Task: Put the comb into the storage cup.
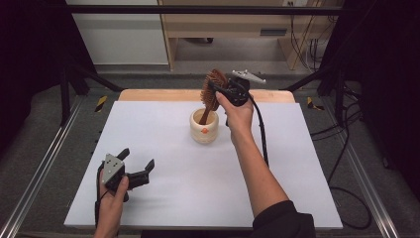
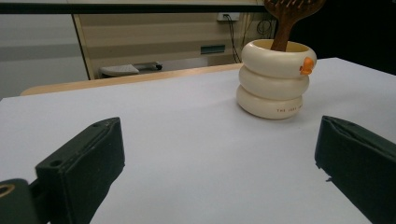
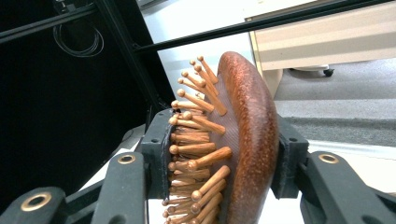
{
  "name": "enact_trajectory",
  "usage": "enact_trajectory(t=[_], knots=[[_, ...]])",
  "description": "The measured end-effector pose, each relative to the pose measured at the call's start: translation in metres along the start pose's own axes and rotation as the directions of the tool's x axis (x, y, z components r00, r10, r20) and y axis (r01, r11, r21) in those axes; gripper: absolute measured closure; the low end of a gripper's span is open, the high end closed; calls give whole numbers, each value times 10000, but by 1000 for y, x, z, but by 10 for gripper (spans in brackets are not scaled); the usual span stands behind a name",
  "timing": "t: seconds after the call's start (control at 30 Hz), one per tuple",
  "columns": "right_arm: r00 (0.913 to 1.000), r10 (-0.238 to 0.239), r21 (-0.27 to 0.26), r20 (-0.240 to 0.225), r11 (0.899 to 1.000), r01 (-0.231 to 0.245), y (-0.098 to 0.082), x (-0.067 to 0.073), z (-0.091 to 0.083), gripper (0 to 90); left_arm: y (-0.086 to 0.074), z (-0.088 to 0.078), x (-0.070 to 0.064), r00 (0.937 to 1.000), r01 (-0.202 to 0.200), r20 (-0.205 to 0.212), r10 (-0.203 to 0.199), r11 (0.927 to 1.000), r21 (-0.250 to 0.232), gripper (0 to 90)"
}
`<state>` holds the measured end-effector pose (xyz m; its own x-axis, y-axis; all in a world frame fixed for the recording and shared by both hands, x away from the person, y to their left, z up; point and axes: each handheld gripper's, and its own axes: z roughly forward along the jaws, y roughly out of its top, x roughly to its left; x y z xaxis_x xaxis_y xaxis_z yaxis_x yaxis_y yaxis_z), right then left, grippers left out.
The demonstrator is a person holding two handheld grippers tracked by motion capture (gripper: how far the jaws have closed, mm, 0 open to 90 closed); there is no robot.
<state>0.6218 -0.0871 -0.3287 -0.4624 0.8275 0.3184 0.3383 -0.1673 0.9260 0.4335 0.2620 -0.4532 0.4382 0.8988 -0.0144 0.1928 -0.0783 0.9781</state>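
Observation:
A brown wooden hairbrush (image 1: 212, 90) stands tilted with its handle down inside a cream ringed cup (image 1: 204, 127) at the middle back of the white table. My right gripper (image 1: 215, 89) is shut on the brush head; in the right gripper view one pad presses the bristle pins and the other the smooth back of the hairbrush (image 3: 247, 140). My left gripper (image 1: 137, 159) rests open near the front left, nothing between its pads. In the left gripper view the cup (image 2: 273, 79) with an orange duck bill stands ahead to the right, the brush handle (image 2: 283, 32) rising from it.
The white table top (image 1: 163, 148) has a wooden strip along its far edge. Black frame bars run around the table, and cables trail on the floor at the right. A wooden cabinet (image 1: 233, 29) stands behind.

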Motion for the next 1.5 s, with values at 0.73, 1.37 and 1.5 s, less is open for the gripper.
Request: enact_trajectory(t=[0.73, 1.37, 1.5], knots=[[9999, 161, 166, -58, 9997, -160, -13, -4, 8, 511, 0, 0, 1, 10000, -6, 37, 6, 10000, 16, 17], [9995, 296, 286, -122, 9992, -293, -22, -4, 14, 511, 0, 0, 1, 10000, -3, 64, 2, 10000, 37, 17], [9993, 336, 318, -154, 9989, -331, -24, -5, 15, 511, 0, 0, 1, 10000, -6, 70, 6, 10000, 41, 17]])
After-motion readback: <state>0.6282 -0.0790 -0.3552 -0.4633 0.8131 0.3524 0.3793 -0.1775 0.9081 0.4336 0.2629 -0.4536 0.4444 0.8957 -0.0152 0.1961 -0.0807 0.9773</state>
